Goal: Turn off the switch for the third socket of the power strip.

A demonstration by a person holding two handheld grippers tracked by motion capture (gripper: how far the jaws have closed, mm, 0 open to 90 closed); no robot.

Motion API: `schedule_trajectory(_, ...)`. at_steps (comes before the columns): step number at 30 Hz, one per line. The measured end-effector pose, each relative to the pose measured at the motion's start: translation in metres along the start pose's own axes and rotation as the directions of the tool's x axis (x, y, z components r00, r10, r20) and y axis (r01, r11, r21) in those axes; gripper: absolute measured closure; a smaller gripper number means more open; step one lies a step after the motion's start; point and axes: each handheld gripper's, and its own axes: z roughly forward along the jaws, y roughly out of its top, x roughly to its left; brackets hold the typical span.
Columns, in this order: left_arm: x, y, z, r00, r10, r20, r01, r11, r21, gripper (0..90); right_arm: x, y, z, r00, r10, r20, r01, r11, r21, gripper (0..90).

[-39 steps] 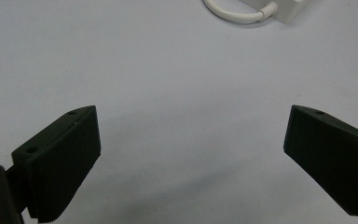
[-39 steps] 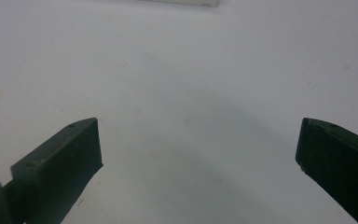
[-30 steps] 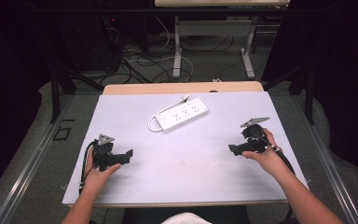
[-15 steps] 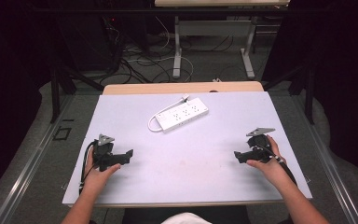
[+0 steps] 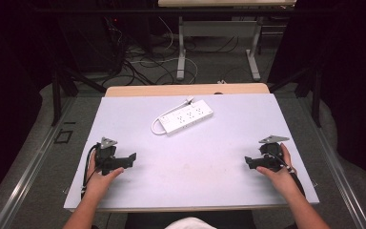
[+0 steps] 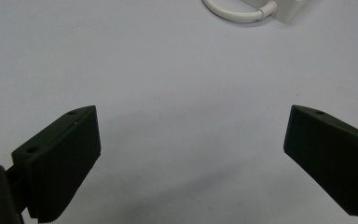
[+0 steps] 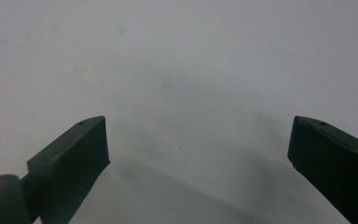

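Note:
A white power strip (image 5: 187, 116) with a looped white cord lies at the far middle of the white table (image 5: 195, 186). Its cord (image 6: 235, 13) and one corner also peek in at the top of the left gripper view. My left gripper (image 5: 132, 158) rests low at the near left, held by a hand, jaws wide open and nothing between them (image 6: 191, 154). At the near right, my right gripper (image 5: 248, 162) sits in the other hand, pointing inward. Its jaws stand wide open over bare tabletop (image 7: 198, 158).
The table's near edge runs just behind both hands. A wooden strip (image 5: 186, 89) borders the far edge. Beyond it are cables on the floor (image 5: 143, 57) and the metal legs of another table (image 5: 181, 47). Dark curtains flank both sides.
My right gripper has drawn back toward the near right edge of the table and sunk lower. The left gripper and the power strip have stayed put.

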Motion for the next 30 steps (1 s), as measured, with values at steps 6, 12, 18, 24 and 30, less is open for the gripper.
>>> schedule_trajectory(6, 0.0002, -0.0001, 0.0003, 1.0000, -0.001, 0.001, 0.001, 1.0000, 0.000, 3.6, -0.0021, -0.0025, 0.0006, 1.0000, 0.008, 0.004, -0.008, 1.000, -0.012, 4.7)
schedule_trajectory(12, 0.0000, -0.0001, 0.0007, 1.0000, -0.001, 0.001, 0.001, 1.0000, 0.001, 3.6, -0.0033, -0.0054, 0.0006, 0.9996, 0.022, 0.016, -0.022, 1.000, -0.021, 4.7)
schedule_trajectory(18, -0.0001, -0.0001, 0.0015, 1.0000, 0.002, -0.001, -0.002, 1.0000, -0.002, 3.6, -0.0054, -0.0074, 0.0004, 0.9993, 0.031, 0.019, -0.031, 0.999, -0.026, 4.7)
schedule_trajectory(24, 0.0004, 0.0002, 0.0016, 1.0000, 0.007, -0.003, -0.007, 1.0000, 0.001, 3.6, -0.0063, -0.0084, 0.0013, 0.9986, 0.051, 0.017, -0.051, 0.998, -0.025, 4.7)
schedule_trajectory(30, 0.0005, 0.0001, 0.0012, 1.0000, 0.003, 0.000, -0.003, 1.0000, 0.005, 3.6, -0.0060, -0.0081, 0.0009, 0.9975, 0.069, 0.016, -0.069, 0.997, -0.029, 4.7)
